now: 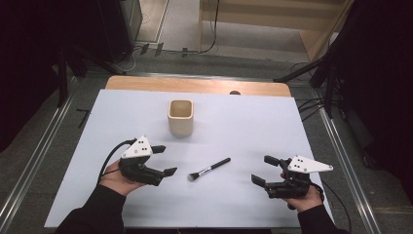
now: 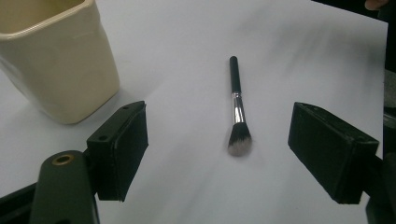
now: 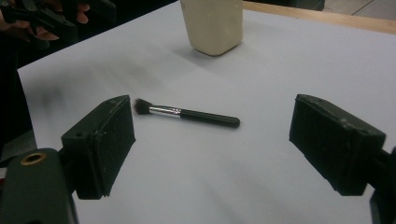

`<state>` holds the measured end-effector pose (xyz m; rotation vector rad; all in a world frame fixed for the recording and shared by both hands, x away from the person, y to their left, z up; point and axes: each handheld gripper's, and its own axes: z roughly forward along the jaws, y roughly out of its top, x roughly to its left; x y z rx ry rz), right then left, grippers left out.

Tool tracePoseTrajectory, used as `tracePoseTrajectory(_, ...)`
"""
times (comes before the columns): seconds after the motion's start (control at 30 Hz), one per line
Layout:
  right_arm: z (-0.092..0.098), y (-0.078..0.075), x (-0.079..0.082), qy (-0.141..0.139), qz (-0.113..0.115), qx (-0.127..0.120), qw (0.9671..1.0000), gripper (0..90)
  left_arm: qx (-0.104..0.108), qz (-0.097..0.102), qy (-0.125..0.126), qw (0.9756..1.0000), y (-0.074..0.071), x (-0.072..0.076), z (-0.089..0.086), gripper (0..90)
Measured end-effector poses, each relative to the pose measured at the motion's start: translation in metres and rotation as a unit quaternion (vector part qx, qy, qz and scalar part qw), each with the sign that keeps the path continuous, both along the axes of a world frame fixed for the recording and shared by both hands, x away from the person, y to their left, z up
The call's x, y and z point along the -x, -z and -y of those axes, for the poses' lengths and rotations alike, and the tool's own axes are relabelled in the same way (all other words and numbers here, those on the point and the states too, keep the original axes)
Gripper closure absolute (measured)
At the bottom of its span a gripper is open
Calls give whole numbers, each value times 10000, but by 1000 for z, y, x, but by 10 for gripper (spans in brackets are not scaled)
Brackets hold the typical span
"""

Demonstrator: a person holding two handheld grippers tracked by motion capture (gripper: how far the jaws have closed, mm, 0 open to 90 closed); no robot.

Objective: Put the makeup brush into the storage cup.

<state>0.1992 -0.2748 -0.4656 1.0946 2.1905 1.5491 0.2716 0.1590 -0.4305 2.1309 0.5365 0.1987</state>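
Since the makeup brush [image 1: 210, 169] is thin and light, it should lift easily by its hard black handle, not its soft hairs. It lies flat on the tabletop [image 1: 253, 122], between the left tongs [image 1: 164, 160] and right tongs [image 1: 264, 169], both spread apart and empty.

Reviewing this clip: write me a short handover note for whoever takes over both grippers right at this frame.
Left gripper: open, empty, near the bristle end of the black-handled makeup brush.
Right gripper: open, empty, off the brush's handle side.
The brush lies flat on the white table sheet between the two grippers, bristles toward the left gripper. The square cream ceramic cup stands upright beyond it and looks empty.
Done: nothing, the brush is untouched.
Left: probably grasp the brush and stand it in the cup.
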Motion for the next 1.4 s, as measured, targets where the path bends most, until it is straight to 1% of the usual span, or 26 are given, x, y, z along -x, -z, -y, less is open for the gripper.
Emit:
tracePoseTrajectory(0.4,-1,1,-1,-21,-17,-17,10000,147,79,6,82,9999,1,-2,15,204)
tracePoseTrajectory(0.53,0,0,-1,-8,-14,-22,10000,147,32,25,136,9999,2,-2,20,204)
tracePoseTrajectory(0.73,0,0,0,-5,-16,-23,10000,147,14,28,192,9998,2,-3,27,204)
tracePoseTrajectory(1.27,0,0,0,-10,-5,-22,10000,148,60,34,344,9994,5,-6,48,205)
tracePoseTrajectory(1.4,0,0,0,-15,-7,-17,10000,148,48,31,406,9992,5,-7,57,206)
